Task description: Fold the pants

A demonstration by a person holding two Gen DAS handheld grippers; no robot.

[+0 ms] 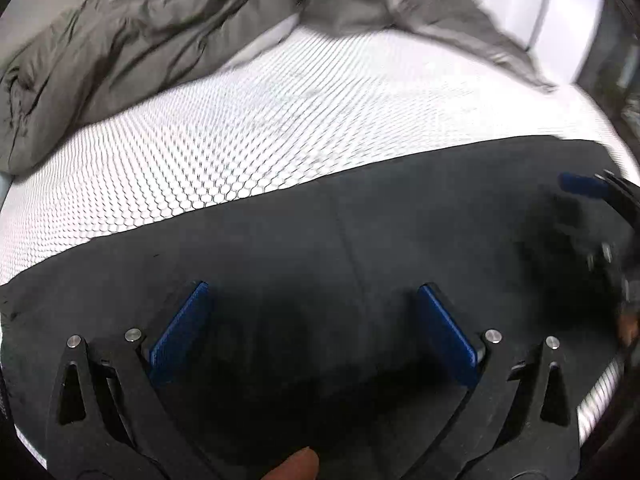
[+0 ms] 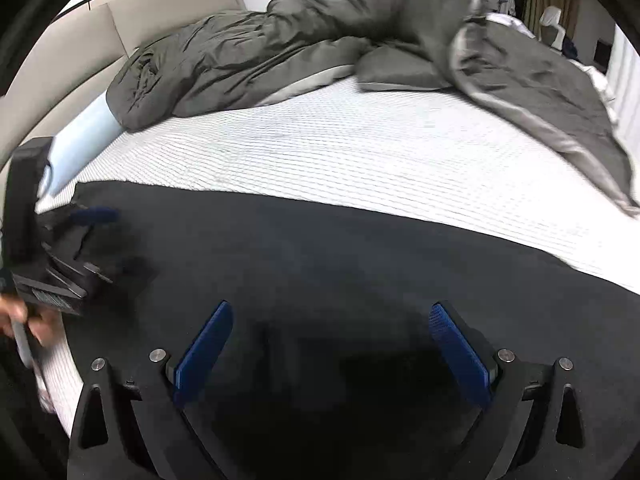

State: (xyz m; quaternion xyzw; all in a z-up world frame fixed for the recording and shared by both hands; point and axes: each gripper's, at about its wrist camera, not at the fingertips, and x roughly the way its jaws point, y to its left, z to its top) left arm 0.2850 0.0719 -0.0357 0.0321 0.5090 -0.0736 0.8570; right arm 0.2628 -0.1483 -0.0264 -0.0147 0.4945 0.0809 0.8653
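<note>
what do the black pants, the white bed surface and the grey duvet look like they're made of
Black pants: matte, soft woven or knit fabric, probably cotton blend; no sheen, faint seam.
White bed surface: textured textile with a honeycomb mesh pattern, likely a knitted mattress cover.
Grey duvet: thin, slightly shiny crinkled shell, probably a polyester or microfibre cover over padding; puffy with fine wrinkles.
</note>
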